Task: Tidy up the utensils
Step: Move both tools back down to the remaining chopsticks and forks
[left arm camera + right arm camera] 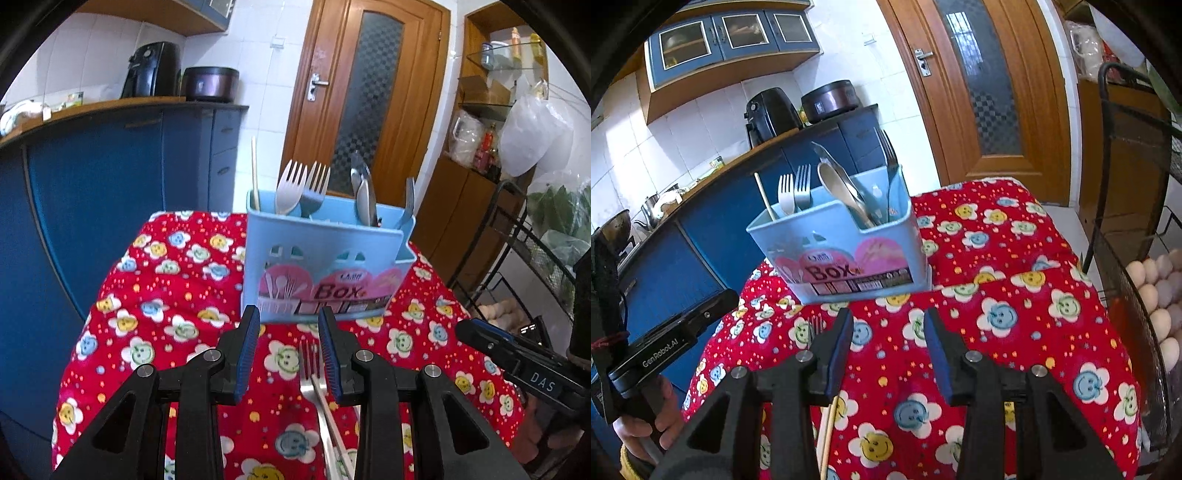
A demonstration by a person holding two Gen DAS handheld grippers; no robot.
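Note:
A light blue utensil box (325, 254) labelled "Box" stands on the red flowered cloth (162, 280). It holds two forks (303, 184), spoons (364, 192) and a chopstick (254, 170). It also shows in the right wrist view (846, 243). My left gripper (290, 325) is open and empty just before the box. A metal fork (314, 373) with a chopstick across it lies on the cloth under its right finger. My right gripper (888, 328) is open and empty. A wooden chopstick (829, 432) lies below its left finger.
Blue kitchen cabinets (110, 177) stand to the left with an air fryer (153, 68) and a cooker (210, 83) on top. A wooden door (365, 92) is behind. A black wire rack (1137, 206) with eggs (1156, 291) stands at the right.

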